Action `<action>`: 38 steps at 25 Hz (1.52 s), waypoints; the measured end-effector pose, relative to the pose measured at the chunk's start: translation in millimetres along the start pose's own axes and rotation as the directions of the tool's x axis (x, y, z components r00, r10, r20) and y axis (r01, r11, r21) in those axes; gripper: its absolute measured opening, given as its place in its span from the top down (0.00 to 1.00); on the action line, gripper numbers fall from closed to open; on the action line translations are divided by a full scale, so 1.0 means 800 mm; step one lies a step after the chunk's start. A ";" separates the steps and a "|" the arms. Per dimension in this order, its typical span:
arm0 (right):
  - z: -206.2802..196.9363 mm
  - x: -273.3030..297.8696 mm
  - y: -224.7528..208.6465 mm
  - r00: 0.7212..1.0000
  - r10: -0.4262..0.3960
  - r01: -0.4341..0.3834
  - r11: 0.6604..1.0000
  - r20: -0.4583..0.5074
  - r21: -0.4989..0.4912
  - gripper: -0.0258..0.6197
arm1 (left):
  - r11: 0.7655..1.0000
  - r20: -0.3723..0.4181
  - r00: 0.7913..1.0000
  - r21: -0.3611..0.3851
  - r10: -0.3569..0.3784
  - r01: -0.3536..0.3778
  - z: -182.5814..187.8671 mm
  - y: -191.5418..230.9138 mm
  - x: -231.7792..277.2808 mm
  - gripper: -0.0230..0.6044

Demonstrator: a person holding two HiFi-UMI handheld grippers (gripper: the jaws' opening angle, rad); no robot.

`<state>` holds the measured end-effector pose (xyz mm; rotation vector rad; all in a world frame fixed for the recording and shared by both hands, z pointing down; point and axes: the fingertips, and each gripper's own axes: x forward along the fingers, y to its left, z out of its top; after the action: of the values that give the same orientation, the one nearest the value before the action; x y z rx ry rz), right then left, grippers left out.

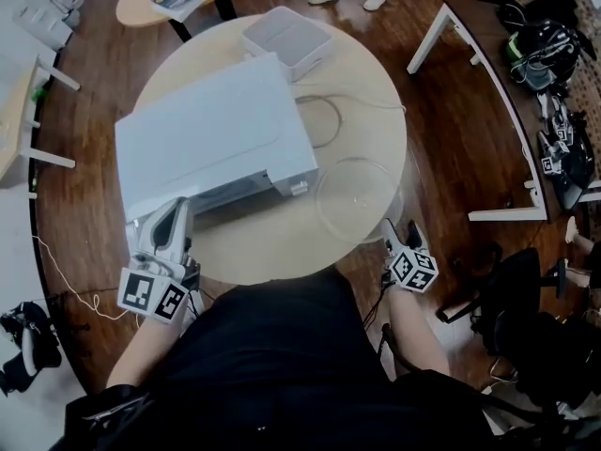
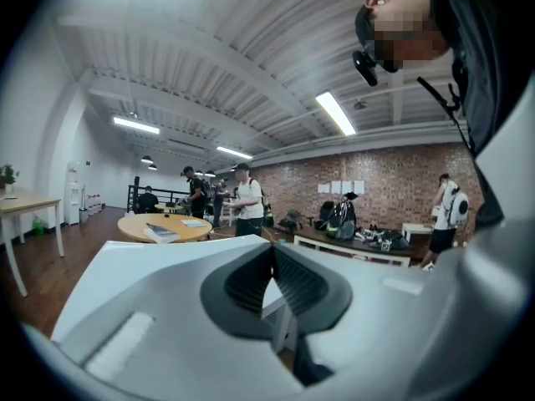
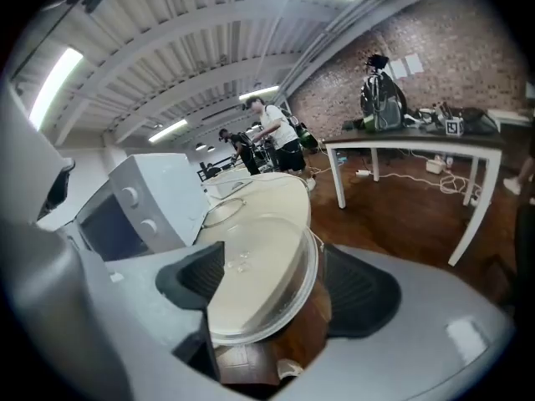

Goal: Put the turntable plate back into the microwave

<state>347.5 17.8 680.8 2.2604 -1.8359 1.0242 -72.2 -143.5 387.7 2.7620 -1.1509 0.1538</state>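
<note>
Head view is showing a round worktop [image 1: 371, 101] carrying a white microwave [image 1: 211, 134], with the glass turntable plate [image 1: 360, 198] lying flat on the wood to the right of the oven, out of the microwave and close to the worktop's near edge. The right claw [image 1: 392, 225] is coming in at the plate's near rim from the person's side, its tips just beside the glass. Seen from the right gripper view, the right claw [image 3: 276, 278] is standing wide open, and the plate [image 3: 259, 266] is filling the gap between its dark ribbed pads [image 3: 364, 286]; neither pad is pressing on the glass, so nothing is gripped, and the microwave [image 3: 134, 203] is sitting further back on the left with its two knobs showing. Over at the microwave's front left corner, the left claw [image 1: 174, 209] is hovering near the oven. Its own view is showing the left claw [image 2: 272, 261] fully closed, pad meeting pad, with nothing caught between them. A white box [image 1: 286, 40] is resting on the far side of the worktop.
</note>
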 end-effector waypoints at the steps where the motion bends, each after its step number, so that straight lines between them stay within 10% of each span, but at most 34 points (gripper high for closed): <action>1: -0.002 0.005 -0.003 1.000 0.005 -0.005 1.000 -0.006 0.027 0.40 | 1.000 -0.002 1.000 -0.002 0.002 -0.002 0.002 0.001 0.002 0.95; 38: -0.034 0.077 -0.024 0.974 0.133 -0.091 0.971 -0.181 0.223 0.40 | 0.999 -0.054 0.997 -0.001 0.053 -0.053 0.011 -0.030 0.041 0.95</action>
<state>356.5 -17.4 741.1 2.0889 -1.8699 1.4704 -31.9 -151.2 381.6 2.7085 -1.2107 0.2306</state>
